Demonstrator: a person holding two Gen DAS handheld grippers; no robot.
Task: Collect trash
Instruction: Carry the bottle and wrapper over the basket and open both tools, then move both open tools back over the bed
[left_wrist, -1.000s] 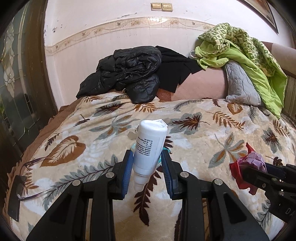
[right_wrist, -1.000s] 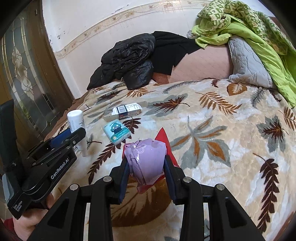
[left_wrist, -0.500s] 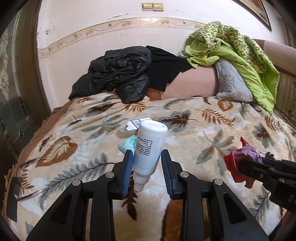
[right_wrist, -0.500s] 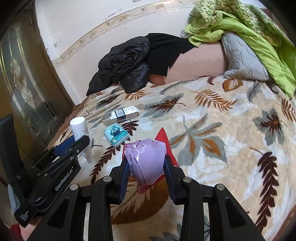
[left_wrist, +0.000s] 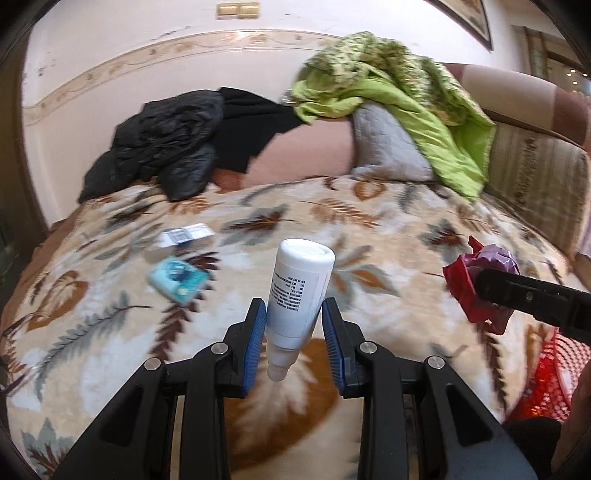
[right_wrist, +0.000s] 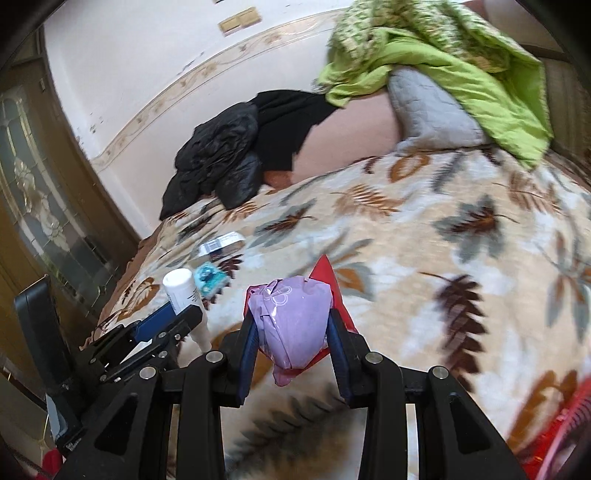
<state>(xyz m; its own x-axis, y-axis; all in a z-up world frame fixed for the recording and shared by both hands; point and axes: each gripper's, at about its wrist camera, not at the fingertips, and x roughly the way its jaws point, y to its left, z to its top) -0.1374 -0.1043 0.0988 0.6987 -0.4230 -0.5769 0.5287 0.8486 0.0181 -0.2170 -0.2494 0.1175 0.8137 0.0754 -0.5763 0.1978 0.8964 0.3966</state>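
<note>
my left gripper (left_wrist: 293, 341) is pinching a white plastic bottle (left_wrist: 299, 295) between its blue pads, nozzle pointing down and flat base tipped away from me, its printed label upside down. the bottle is off the bed, held above the leaf-patterned blanket (left_wrist: 258, 417). my right gripper (right_wrist: 291, 345) is clamped on a crumpled wad of lilac plastic wrapper (right_wrist: 291, 321) with a red wrapper (right_wrist: 327, 277) bunched behind it; both are lifted clear of the blanket too. from the left camera i see that same wad at the right edge, sticking out of the black finger of the other tool.

still lying on the blanket, off to the left, are a small teal packet (left_wrist: 177, 278) and, just beyond it, a white carton with a barcode (left_wrist: 186, 233); they sit near each other but apart. at the lower right corner there's a red mesh basket (left_wrist: 546, 380), mostly cut off. at the head of the bed i see a black puffer jacket (left_wrist: 162, 144), a grey quilted pillow (left_wrist: 384, 144) and a green quilt (left_wrist: 417, 99) draped over it. the picture is a bit smeared.
</note>
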